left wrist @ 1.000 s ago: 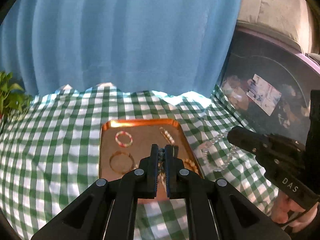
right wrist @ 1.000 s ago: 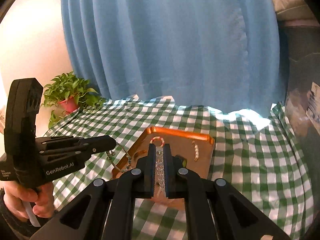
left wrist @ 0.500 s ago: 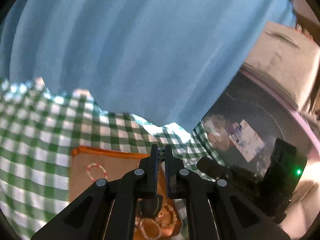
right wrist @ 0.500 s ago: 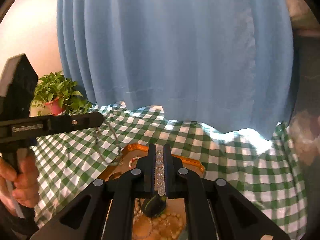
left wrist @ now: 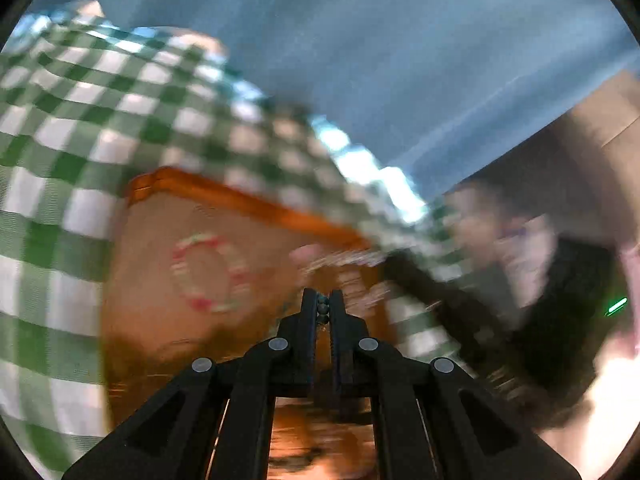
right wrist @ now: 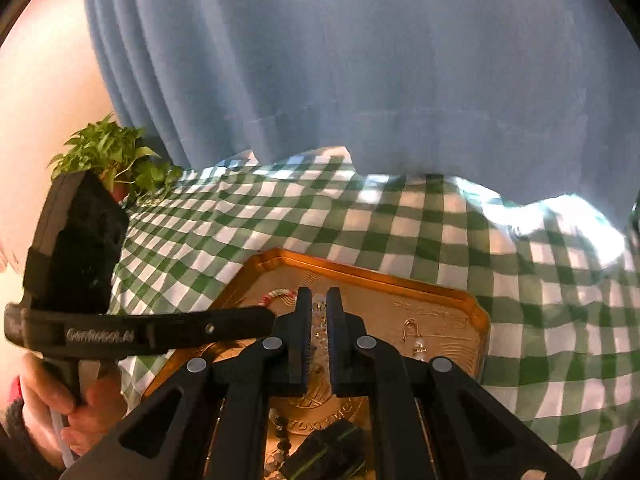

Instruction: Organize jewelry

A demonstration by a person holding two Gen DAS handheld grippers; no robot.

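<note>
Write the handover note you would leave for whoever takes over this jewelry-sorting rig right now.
Left gripper: jaws shut on a dark bead strand.
Right gripper: jaws shut on a clear bead strand.
Both hang over the copper tray on the checked cloth.
Done: red, white and green bracelet and a pearl earring lie in the tray.
Left: set down both strands.
</note>
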